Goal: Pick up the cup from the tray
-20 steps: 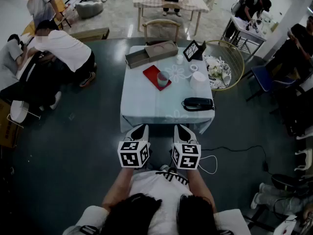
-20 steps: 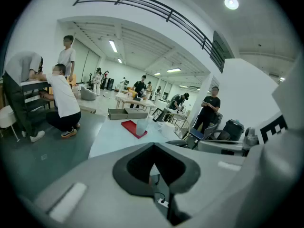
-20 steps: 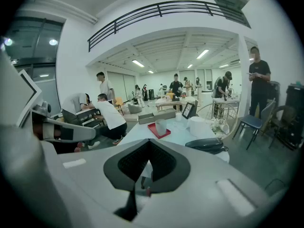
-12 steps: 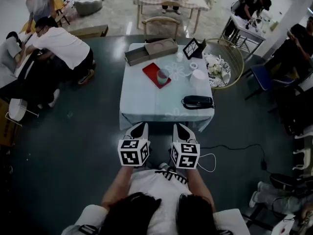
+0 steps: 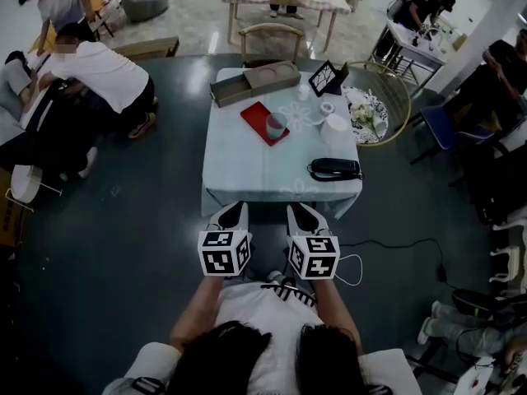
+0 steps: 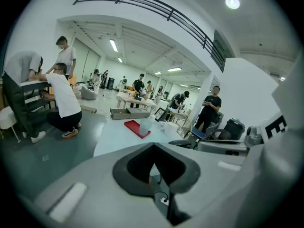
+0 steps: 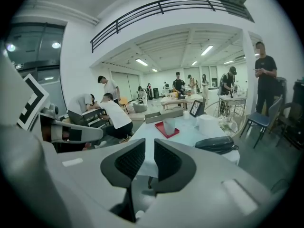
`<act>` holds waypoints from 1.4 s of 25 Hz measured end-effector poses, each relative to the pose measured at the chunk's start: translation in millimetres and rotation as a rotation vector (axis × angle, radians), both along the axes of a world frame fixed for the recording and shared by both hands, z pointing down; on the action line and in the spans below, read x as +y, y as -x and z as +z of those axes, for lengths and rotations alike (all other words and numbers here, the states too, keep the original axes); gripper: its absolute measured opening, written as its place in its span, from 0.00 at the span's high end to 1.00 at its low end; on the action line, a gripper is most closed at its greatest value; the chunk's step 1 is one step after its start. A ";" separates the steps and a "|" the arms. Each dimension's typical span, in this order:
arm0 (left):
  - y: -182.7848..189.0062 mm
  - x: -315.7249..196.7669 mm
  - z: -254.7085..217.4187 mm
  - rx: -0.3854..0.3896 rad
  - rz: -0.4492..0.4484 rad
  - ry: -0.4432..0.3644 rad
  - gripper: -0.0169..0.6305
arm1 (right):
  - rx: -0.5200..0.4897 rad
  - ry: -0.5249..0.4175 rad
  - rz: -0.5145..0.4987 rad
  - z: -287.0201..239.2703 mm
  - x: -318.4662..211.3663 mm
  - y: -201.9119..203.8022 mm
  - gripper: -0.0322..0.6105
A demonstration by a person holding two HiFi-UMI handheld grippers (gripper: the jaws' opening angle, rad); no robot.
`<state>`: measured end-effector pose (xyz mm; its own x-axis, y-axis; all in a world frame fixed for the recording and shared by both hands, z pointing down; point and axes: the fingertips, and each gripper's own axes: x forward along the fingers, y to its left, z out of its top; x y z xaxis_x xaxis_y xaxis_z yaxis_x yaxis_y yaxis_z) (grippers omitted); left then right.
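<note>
The left gripper (image 5: pixel 232 214) and right gripper (image 5: pixel 299 215) are hovering side by side, their fingers (image 5: pixel 235 218) pointing at the worktop (image 5: pixel 247 175) just ahead. The cup (image 5: pixel 276 125) is standing on the red tray (image 5: pixel 255 117), well beyond the fingers.

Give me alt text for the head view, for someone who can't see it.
Seen from above, a person holds the left gripper and right gripper side by side, just short of a cloth-covered table. A cup stands on a red tray towards the table's far side, untouched.
</note>
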<state>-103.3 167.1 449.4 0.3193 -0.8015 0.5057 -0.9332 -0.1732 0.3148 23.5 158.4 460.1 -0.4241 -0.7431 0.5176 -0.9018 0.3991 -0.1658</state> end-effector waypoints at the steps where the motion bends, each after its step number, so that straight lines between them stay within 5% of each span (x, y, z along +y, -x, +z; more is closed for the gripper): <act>1: 2.2 -1.2 0.7 -0.004 0.003 0.003 0.97 | -0.010 0.005 -0.004 0.9 -0.4 3.0 0.80; 7: 14.0 -14.6 -6.1 -0.007 0.052 -0.014 0.97 | -0.048 -0.021 -0.022 -6.3 -10.3 23.5 0.64; 21: 37.3 -28.8 -9.5 -0.009 0.132 -0.047 0.97 | -0.026 -0.070 0.074 -16.1 -17.1 32.4 0.59; 35: 47.6 -65.8 -1.7 -0.010 0.093 -0.049 0.97 | -0.011 -0.072 0.028 -10.5 -62.5 43.9 0.49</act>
